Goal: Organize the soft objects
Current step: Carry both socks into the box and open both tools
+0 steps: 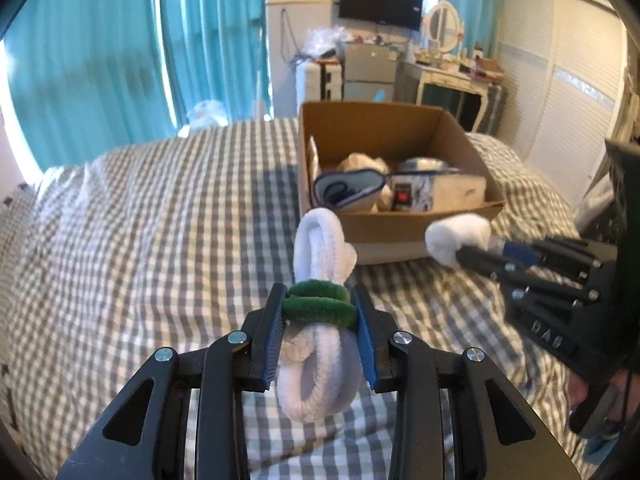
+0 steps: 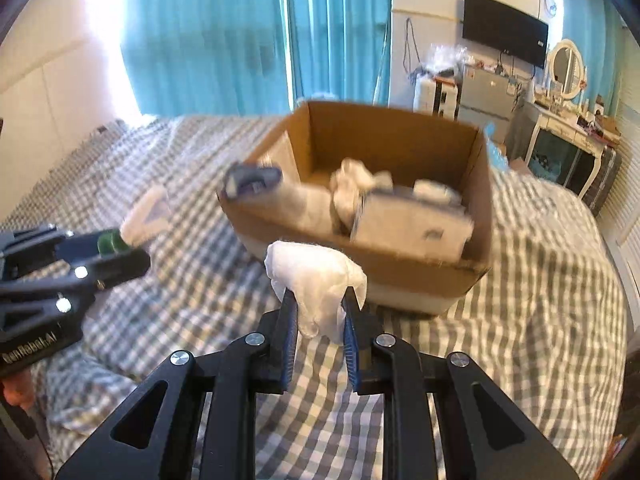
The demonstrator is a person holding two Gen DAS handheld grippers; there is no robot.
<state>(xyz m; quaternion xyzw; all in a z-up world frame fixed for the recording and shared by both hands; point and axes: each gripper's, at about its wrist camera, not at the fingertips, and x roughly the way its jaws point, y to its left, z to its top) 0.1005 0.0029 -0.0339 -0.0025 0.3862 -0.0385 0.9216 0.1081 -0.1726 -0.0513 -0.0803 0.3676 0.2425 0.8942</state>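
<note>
My left gripper (image 1: 320, 296) is shut on a white fuzzy rope bundle (image 1: 320, 248) tied with green bands (image 1: 318, 306), held above the bed. It also shows at the left of the right wrist view (image 2: 146, 216). My right gripper (image 2: 318, 300) is shut on a white soft cloth (image 2: 316, 276), just in front of the open cardboard box (image 2: 420, 268). In the left wrist view the right gripper (image 1: 460, 254) holds the cloth (image 1: 456, 238) near the box's front wall (image 1: 384, 228). The box holds several soft items and a white pack.
The box sits on a bed with a grey checked cover (image 1: 160, 220). Teal curtains (image 1: 120, 60) hang behind. A dresser with mirror (image 1: 444, 32), a small fridge and a wall TV (image 1: 380, 0) stand beyond the bed. A wardrobe is at right.
</note>
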